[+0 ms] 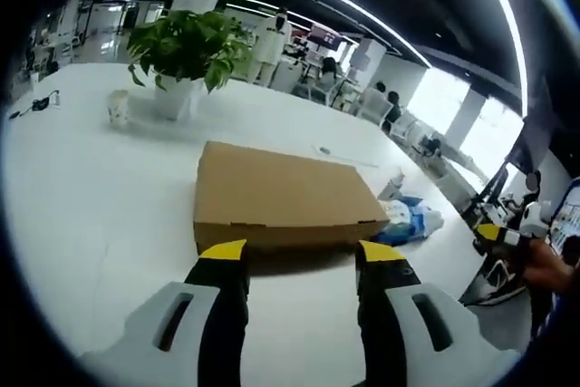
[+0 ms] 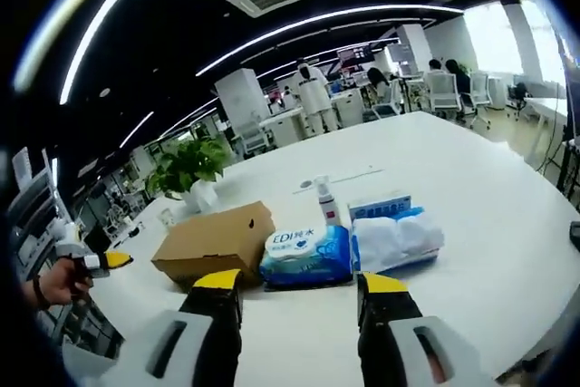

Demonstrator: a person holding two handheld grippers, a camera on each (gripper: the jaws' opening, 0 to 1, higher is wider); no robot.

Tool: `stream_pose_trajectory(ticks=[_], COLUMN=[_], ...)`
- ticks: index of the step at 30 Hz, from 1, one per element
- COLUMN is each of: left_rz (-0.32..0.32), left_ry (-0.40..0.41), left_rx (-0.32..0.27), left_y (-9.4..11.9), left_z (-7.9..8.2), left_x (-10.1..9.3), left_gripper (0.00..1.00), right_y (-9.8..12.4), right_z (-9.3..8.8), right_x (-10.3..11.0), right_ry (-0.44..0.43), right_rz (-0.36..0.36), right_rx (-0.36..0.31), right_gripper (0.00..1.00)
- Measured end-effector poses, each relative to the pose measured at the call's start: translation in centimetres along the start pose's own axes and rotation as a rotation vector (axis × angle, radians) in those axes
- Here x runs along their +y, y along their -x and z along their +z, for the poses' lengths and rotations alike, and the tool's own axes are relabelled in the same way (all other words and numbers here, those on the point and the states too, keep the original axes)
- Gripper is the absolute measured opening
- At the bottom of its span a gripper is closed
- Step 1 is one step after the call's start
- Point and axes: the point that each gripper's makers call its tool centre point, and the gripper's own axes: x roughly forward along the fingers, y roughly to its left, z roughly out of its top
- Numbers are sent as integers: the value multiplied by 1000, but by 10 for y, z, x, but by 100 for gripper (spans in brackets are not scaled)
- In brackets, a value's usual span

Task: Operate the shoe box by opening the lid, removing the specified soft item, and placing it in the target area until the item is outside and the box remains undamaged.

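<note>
left gripper (image 1: 301, 251): hovering just short of the near long side of the shoe box (image 1: 281, 198), jaws standing wide apart, gripping nothing. right gripper (image 2: 299, 284): hanging over the white desk (image 2: 489, 224), facing the blue wipes pack (image 2: 306, 256), jaws likewise spread wide and empty.

shoe box: lying flat on the desk, lid closed, plain brown cardboard, apparently undamaged; soft item inside hidden, so not yet identifiable. just beside the box's right end in the right gripper view: wipes pack, a white-and-blue soft package (image 2: 397, 237), a small spray bottle (image 2: 325, 203) and a tissue box (image 2: 381, 206) behind them. beyond the box: potted plant (image 1: 186, 52) and paper cup (image 1: 118, 108). other gripper (image 1: 497, 234) showing at the right margin of the left gripper view, held in a hand.

step in hand, by judgement: approaching for the lid opening, step 1; nothing lifted yet. next move probably calling for 1 gripper catching the lid's front edge and raising it gently, the other steadying the base to avoid tearing the cardboard.
</note>
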Motion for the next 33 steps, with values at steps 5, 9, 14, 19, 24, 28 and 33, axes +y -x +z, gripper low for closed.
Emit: stream_pose_trajectory(ticks=[5, 9, 14, 19, 24, 28, 33], left_rz=[21, 21, 14, 17, 24, 30, 38], left_ry=[-127, -169, -208, -207, -212, -214, -221], left_rx=[36, 49, 58, 59, 55, 53, 57], left_y=[14, 20, 21, 19, 17, 17, 19], left_z=[-20, -35, -44, -43, -43, -43, -45], left_x=[-11, -24, -37, -34, -32, -29, -27], left_gripper=[48, 51, 53, 53, 53, 53, 54], right_y=[22, 32, 33, 34, 35, 33, 32], right_z=[-1, -4, -11, -16, -19, -20, -22], right_x=[-14, -17, -19, -19, -19, -18, -18], right_ry=[40, 75, 81, 81, 82, 96, 115], right_rz=[-37, -49, -52, -49, -48, -46, -44], right_rx=[-7, -8, -4, 5, 7, 8, 15], right_gripper=[50, 51, 51, 51, 51, 51, 51])
